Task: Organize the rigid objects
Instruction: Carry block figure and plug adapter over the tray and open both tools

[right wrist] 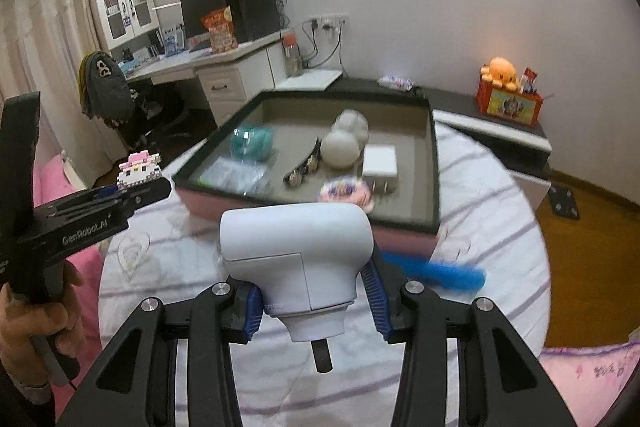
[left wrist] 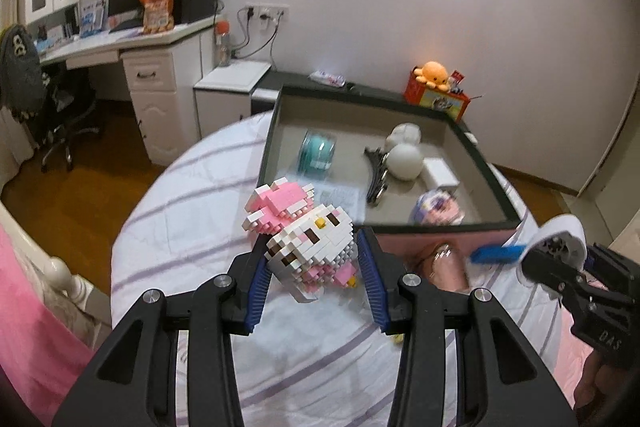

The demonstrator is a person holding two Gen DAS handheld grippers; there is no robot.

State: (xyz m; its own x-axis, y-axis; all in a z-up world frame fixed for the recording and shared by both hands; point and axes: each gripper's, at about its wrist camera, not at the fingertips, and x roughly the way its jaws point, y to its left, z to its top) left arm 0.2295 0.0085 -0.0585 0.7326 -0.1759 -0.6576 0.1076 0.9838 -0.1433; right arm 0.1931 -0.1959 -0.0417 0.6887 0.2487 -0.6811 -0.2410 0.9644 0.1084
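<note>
Clamped between my left gripper (left wrist: 316, 279) pads is a brick cat (left wrist: 306, 247), pink and white, held tilted above the striped quilt (left wrist: 180, 227) just short of the box (left wrist: 440, 225). My right gripper (right wrist: 316, 301) is closed on a white device (right wrist: 296, 259) (some handheld appliance, I can't tell which), gripped at its narrow neck with the head pointing toward the box too. Both loads are off the bed and near the front wall, not yet over it. Inside already lie a teal roll (left wrist: 318, 151), two white balls (left wrist: 404, 161), dark clips (left wrist: 376, 179), a white charger (right wrist: 380, 163), a clear packet (right wrist: 236, 173) and a round floral thing (right wrist: 346, 193), so I judge the sorting well advanced. Left to do: set down these two, then fetch the blue comb (right wrist: 436, 271) lying on the quilt beside the box.
</note>
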